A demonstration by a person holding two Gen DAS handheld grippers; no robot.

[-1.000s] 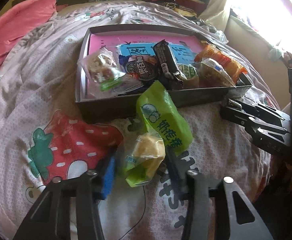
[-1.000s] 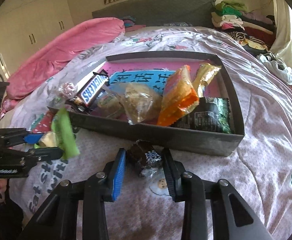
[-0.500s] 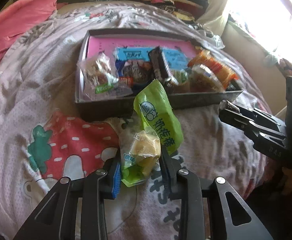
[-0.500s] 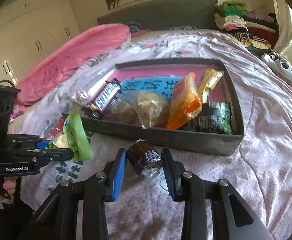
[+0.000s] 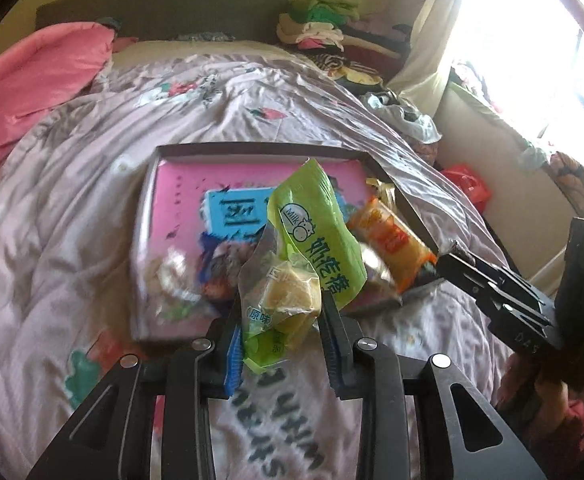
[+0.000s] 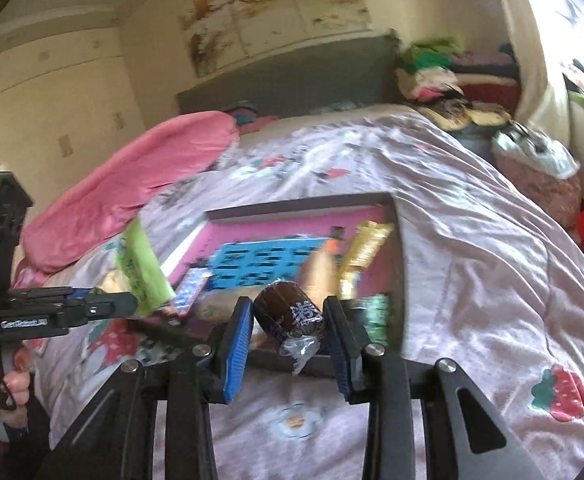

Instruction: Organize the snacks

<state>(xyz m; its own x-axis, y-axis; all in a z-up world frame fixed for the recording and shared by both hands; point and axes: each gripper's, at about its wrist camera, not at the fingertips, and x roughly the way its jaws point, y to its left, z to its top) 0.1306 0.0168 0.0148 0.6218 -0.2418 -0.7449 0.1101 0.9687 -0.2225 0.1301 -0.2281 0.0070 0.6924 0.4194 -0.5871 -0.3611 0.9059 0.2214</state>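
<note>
We've got the left tool (image 5: 280, 322) pinching a green plastic pastry packet (image 5: 292, 264) and the right tool (image 6: 288, 330) gripping a brown wrapped cake (image 6: 288, 314), both just short of the grey shallow snack tray (image 6: 396, 248), so carry them well over its wall before letting go.

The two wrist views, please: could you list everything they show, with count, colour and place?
green snack packet: one, green and clear, held in the left gripper above the bed
brown snack: one, dark brown, clamped in the right gripper
tray: one, dark rim, pink and blue lining, on the bed, holding several snacks
orange packet: one, in the tray's right side
gold packet: one, at the tray's right wall
quilt: one, pale pink, printed, covering the bed
pink duvet: one, far left
clothes pile: mixed colours, by the headboard
left gripper: black, shut
right gripper: black, shut
</note>
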